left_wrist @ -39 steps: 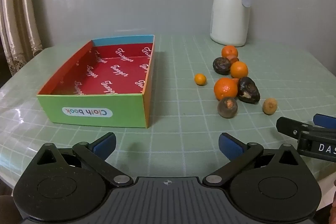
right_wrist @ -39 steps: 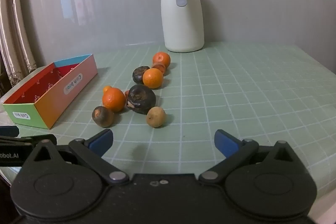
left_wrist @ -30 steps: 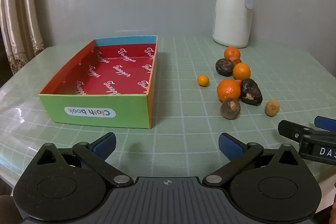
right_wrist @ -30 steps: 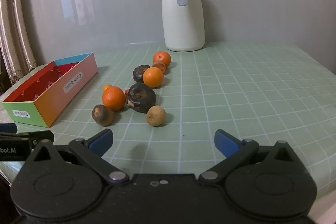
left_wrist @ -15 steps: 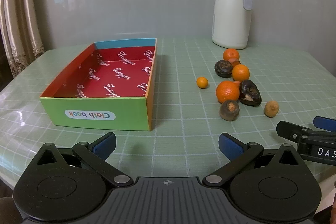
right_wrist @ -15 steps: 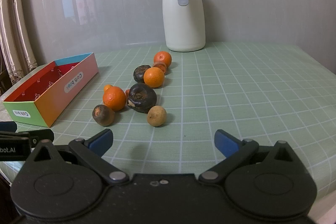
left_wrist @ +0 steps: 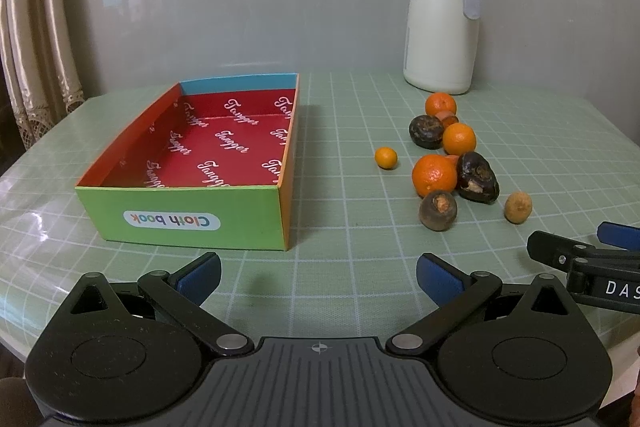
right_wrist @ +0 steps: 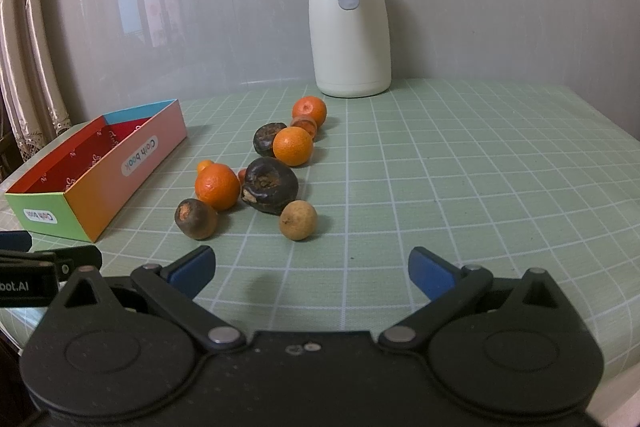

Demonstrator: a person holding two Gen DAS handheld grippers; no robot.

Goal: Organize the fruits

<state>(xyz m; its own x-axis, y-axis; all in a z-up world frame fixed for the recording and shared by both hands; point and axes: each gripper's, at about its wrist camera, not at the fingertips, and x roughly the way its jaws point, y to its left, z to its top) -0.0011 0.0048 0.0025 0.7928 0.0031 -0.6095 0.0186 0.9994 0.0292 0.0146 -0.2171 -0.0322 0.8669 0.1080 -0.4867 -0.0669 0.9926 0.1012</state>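
Both tongs, left tongs (left_wrist: 318, 277) and right tongs (right_wrist: 310, 273), are idling agape and barely shifting, leaving the fruits (right_wrist: 271, 185) outside the box (left_wrist: 180, 219).

The black left gripper with blue pads (left_wrist: 318, 277) is held level, jaws spread wide; the matching right gripper (right_wrist: 311, 273) is likewise parted.

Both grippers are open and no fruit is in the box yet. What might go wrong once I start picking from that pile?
1. The fruits sit packed together: the big orange touches the large dark fruit, so open fingers may nudge neighbours and set round fruit rolling on the smooth table.
2. The box looks light; a bump from the left gripper could slide it.
3. The right gripper could cross paths with the left near the pile.
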